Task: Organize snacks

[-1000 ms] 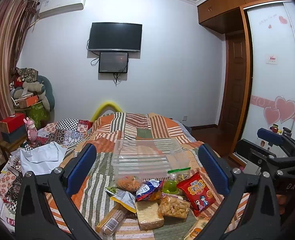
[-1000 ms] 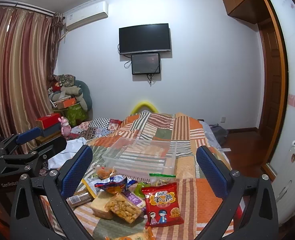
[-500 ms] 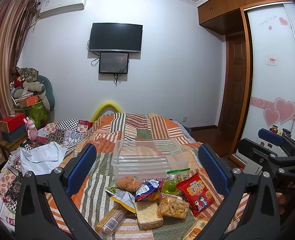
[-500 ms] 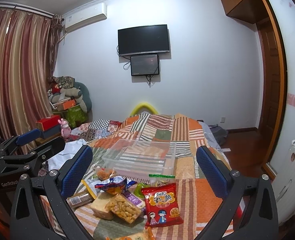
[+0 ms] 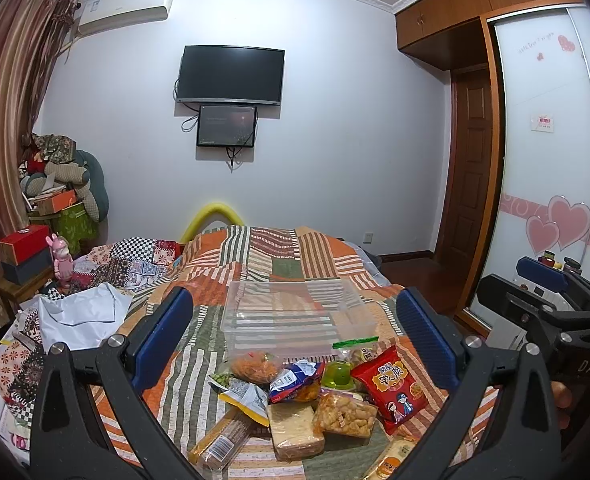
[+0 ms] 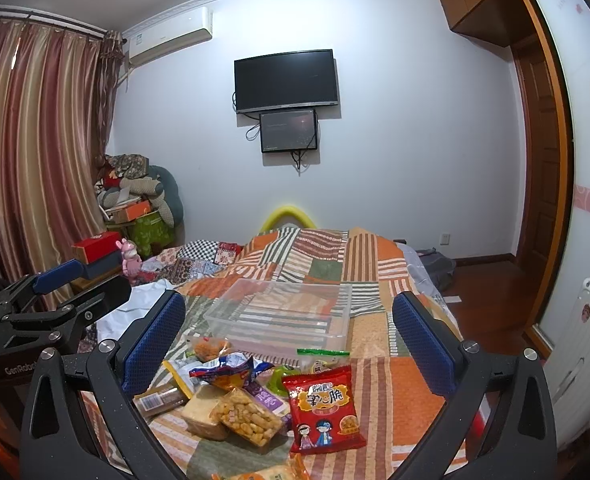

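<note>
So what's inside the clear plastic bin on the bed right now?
Nothing visible: through the clear bin only the striped quilt shows. The snacks, such as the red packet, lie on the quilt in front. Its near corners are partly hidden by them.

**Snacks heaped before the bin on the bed**

A storage bin (image 5: pixel 295 316) sits on the bed quilt (image 5: pixel 279 256), mid-bed. Just before it lies a heap of snack packets. The chip bag (image 6: pixel 322 408) lies at the right of the heap; left of it, touching, is the puffed-snack pack (image 6: pixel 247 416), partly on the bread slab (image 6: pixel 203 412). The barcoded cracker pack (image 5: pixel 219 440) lies leftmost. A jelly cup (image 5: pixel 337 374) sits between chip bag and bin. Loose paper (image 5: pixel 83 316) lies left of the bin.
</note>
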`<move>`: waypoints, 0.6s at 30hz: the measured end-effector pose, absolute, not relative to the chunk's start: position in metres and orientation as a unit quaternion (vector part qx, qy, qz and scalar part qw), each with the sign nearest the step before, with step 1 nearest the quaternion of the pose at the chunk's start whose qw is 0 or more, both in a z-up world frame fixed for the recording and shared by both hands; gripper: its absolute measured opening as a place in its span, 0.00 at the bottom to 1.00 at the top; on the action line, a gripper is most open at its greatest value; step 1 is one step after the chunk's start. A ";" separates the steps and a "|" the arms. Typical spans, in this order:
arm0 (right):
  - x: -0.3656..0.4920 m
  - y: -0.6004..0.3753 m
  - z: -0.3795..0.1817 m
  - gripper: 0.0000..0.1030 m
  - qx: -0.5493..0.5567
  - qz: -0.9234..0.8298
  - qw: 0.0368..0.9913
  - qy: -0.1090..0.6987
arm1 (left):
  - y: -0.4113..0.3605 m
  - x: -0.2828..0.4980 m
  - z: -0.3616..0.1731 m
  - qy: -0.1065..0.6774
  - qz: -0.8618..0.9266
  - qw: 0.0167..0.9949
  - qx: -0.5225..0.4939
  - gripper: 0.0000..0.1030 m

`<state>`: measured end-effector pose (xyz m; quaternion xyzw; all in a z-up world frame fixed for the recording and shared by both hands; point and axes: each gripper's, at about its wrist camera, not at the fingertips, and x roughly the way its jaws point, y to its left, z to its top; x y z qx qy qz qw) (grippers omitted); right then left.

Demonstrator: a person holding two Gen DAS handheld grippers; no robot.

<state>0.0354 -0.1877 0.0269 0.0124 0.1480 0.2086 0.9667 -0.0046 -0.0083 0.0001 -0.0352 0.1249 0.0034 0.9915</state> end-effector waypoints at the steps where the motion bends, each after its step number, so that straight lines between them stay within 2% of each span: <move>1: 0.035 -0.188 0.027 1.00 0.014 0.209 0.967 0.148 | -0.008 -0.005 0.000 0.125 0.003 0.992 -0.035 1.00; 18: 0.036 -0.187 0.027 1.00 0.015 0.210 0.966 0.150 | -0.009 -0.004 0.002 0.126 0.002 0.991 -0.032 1.00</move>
